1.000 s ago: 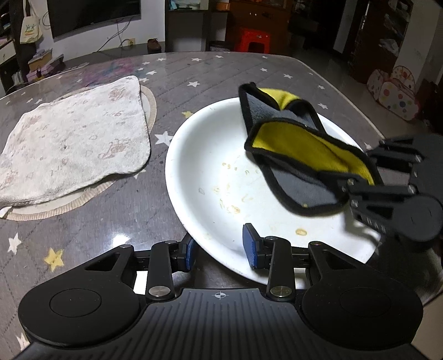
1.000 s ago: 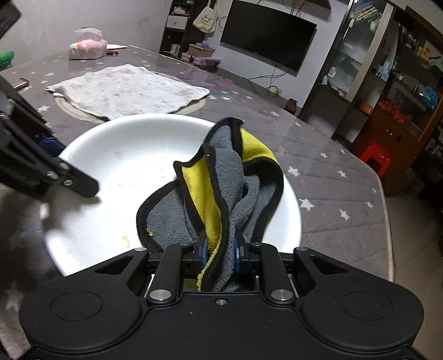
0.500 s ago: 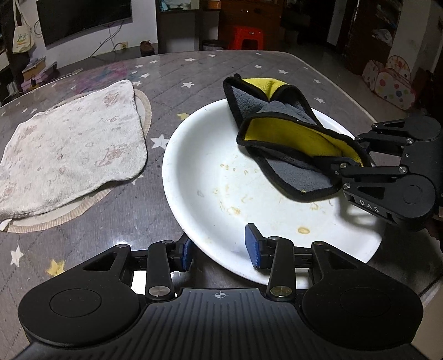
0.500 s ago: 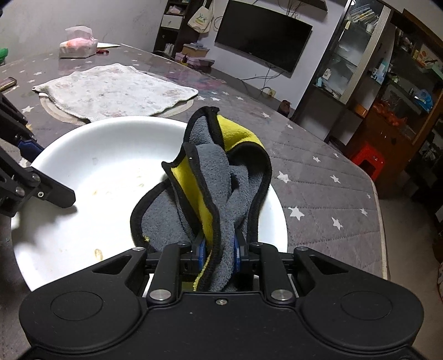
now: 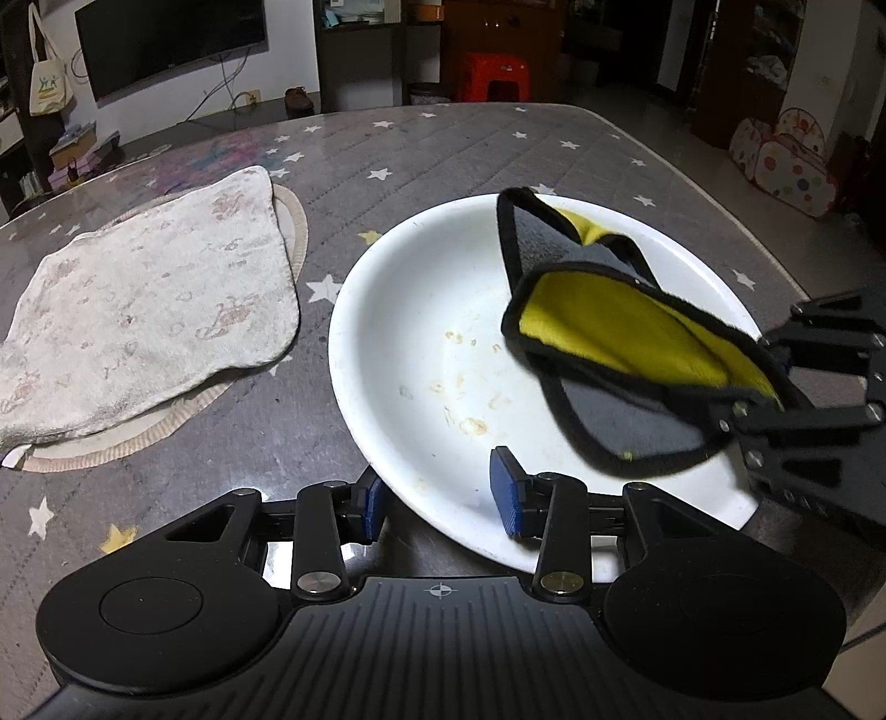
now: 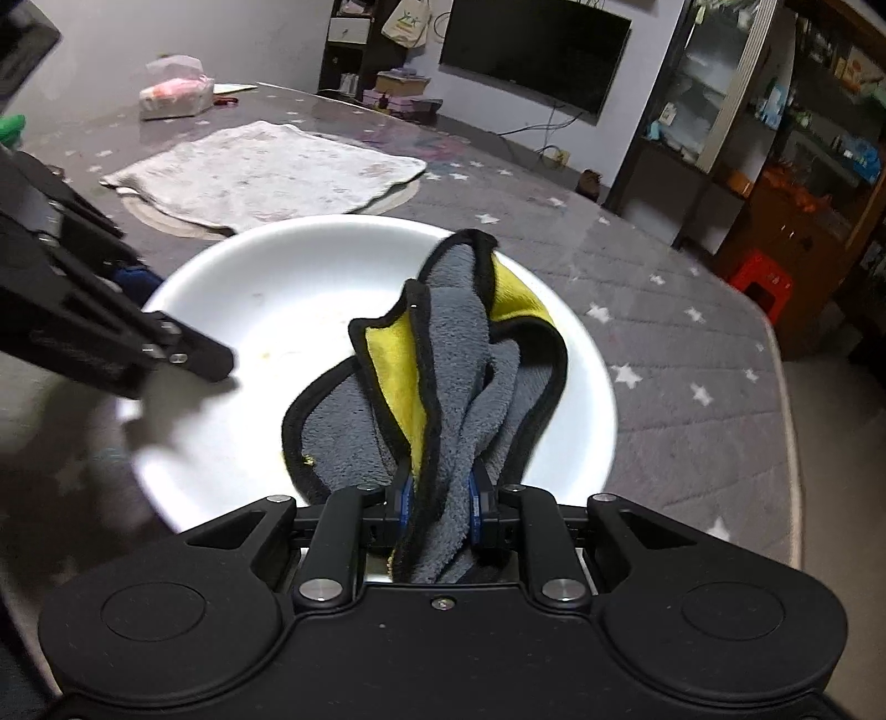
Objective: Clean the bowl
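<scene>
The bowl (image 5: 421, 310) sits on the table (image 5: 443, 149). The left gripper (image 5: 437, 498) is spread wide around its near rim. The right gripper (image 6: 438, 507) pinches a cloth (image 6: 454, 376) stretched longways over the bowl, pointing away from that gripper.

White towel (image 5: 144, 299) on round mat (image 5: 288, 221) (maybe woven); television (image 6: 534, 50).

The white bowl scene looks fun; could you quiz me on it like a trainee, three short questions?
1. True or false: the right tongs grip the yellow and grey microfibre cloth.
2. Where do the food stains sit: A) on the pale patterned towel, B) inside the wide white ceramic bowl, C) on the starry grey table cover?
3. Fill in: the left tongs straddle the bowl's near ____.

Key: 1 true; 2 B; 3 rim.
</scene>
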Tool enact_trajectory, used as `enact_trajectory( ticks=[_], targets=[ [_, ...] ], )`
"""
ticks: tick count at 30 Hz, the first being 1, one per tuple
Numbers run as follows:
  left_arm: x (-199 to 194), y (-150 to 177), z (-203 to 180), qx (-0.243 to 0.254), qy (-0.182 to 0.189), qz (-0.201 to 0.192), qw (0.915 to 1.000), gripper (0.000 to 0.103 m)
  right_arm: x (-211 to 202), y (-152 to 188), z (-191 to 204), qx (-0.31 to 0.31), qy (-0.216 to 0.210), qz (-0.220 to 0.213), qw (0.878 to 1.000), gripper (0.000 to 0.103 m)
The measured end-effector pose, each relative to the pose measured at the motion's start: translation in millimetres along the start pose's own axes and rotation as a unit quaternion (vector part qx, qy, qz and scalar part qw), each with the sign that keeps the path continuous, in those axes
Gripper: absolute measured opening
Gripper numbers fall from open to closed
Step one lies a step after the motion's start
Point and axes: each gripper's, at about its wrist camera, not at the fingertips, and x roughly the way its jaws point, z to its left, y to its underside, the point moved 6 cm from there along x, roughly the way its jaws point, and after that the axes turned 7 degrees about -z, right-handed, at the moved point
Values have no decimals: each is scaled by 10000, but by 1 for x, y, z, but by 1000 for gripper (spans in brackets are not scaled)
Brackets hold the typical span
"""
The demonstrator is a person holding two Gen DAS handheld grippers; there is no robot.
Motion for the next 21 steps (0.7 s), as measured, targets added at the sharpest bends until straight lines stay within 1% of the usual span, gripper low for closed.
enact_trajectory(
  ticks=[3, 6, 14, 21],
  targets=[
    [1, -1, 0, 54, -39, -22, 10000, 40, -2, 0, 4, -76, -70, 21, 9999, 19],
    [2, -3, 0, 100, -56, -42, 9999, 40, 0, -1, 0, -42, -80, 23, 10000, 19],
    [5, -6, -1, 179, -65, -58, 9998, 40, 11, -1, -15, -244, 191, -14, 9995, 19],
    [7, -8, 0, 195, -42, -50, 9998, 40, 24, -8, -24, -809, 475, -147, 9955, 19]
  ],
)
